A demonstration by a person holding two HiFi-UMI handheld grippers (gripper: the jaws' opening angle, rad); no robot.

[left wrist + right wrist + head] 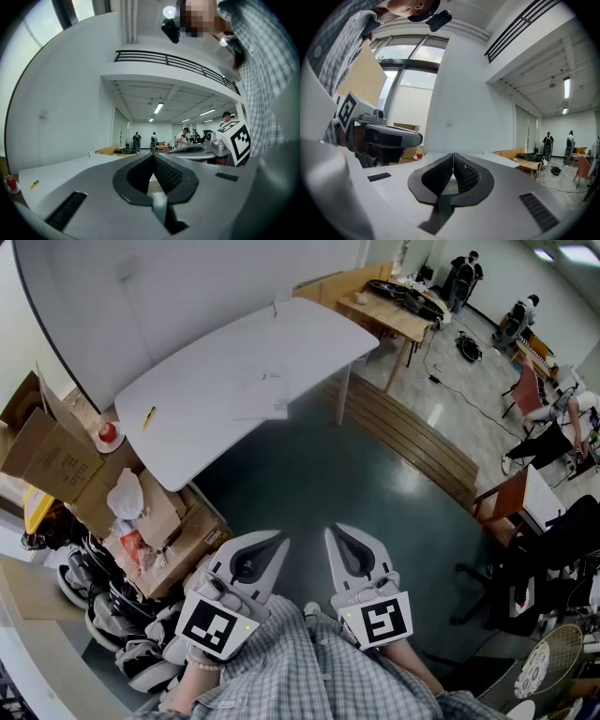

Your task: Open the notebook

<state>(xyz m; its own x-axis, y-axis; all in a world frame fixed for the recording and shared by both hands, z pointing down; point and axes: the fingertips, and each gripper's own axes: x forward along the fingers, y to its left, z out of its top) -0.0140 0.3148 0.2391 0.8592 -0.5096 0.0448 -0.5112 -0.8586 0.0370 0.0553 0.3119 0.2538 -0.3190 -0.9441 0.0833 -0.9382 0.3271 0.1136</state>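
White table, at 12 o'clock from the person in the head view, carries what is judged to be the notebook: a pale, flat rectangle lying closed near the table's middle, hard to tell from the tabletop in colour. The task stands at the approach step, and nothing on the table has been touched. The left gripper and right gripper are held level and side by side close to the person's body, well apart from the table. Each gripper view shows its jaws pressed together with nothing between them. The next move would call for walking the bare dark floor to the table, parting one pair of jaws and catching the cover's free edge, perhaps with the other gripper steadying the book. A thin cover flush on the tabletop may be awkward to lift. Cardboard boxes are stacked at 9 o'clock beside the table, and a slatted wooden platform lies at 2 o'clock, so neither crosses the direct path. A yellow pen rests near the table's 9 o'clock end, apart from the notebook.
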